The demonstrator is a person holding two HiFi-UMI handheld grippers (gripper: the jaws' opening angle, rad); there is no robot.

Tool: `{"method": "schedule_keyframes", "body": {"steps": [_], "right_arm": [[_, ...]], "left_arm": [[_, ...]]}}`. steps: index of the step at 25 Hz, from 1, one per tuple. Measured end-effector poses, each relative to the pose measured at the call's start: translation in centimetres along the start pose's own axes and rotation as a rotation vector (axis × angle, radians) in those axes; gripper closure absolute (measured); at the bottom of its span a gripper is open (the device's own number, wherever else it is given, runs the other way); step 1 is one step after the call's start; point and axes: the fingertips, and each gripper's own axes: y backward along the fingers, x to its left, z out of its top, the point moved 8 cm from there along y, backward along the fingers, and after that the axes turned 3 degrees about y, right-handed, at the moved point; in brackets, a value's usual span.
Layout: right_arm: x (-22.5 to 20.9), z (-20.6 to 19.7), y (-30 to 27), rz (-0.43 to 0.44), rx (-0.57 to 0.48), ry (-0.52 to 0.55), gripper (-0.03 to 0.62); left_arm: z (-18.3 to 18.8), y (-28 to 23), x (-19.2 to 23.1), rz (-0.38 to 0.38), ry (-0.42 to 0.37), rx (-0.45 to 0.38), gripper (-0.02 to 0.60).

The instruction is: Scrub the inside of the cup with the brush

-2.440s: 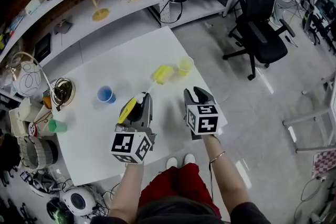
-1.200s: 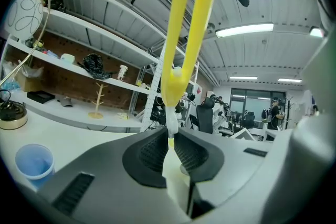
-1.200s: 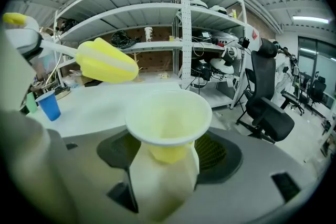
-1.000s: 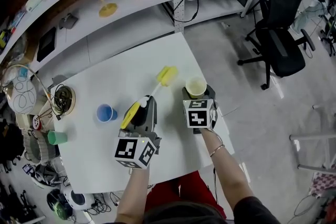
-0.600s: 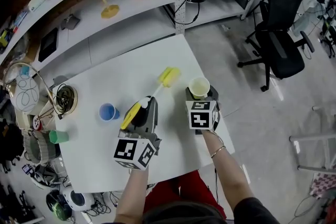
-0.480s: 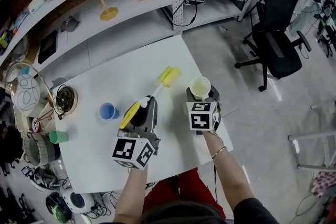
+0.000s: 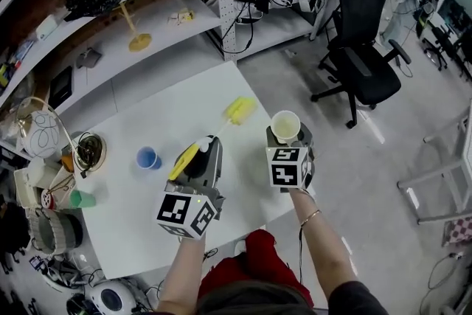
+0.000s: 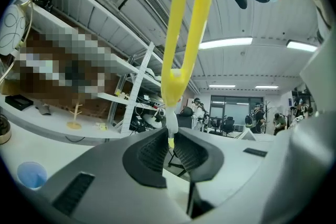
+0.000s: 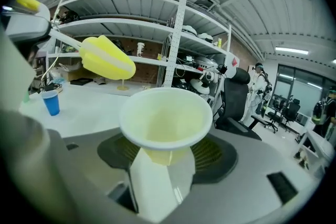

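While the right gripper (image 9: 164, 159) clamps the pale yellow plastic cup (image 9: 165, 117) upright by its base, the left gripper (image 8: 171, 150) alongside pinches the yellow sponge-headed brush (image 8: 173, 79) by its stem.

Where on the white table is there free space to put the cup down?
The far part of the table, between the blue cup and the brush head, is bare. So is the near part, between the green cup and the left gripper. The left edge beyond the green cup is crowded.
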Motion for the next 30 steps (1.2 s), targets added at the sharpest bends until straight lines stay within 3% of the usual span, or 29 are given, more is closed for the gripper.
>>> {"method": "schedule_keyframes", "body": {"steps": [14, 21, 30], "right_arm": [[-5.3, -3.0, 10.4, -0.214, -0.001, 0.021, 0.293], [-7.3, -5.6, 14.0, -0.306, 0.058, 0.025, 0.294], [-9.7, -7.9, 17.7, -0.427, 0.154, 0.117, 0.295]], "left_arm": [[1.1, 1.5, -9.0, -0.269, 0.000, -0.028, 0.538], [1.1, 2.1, -12.5, -0.409, 0.014, -0.016, 0.538], [0.2, 2.1, -15.0, -0.558, 0.092, 0.027, 0.538]]}}
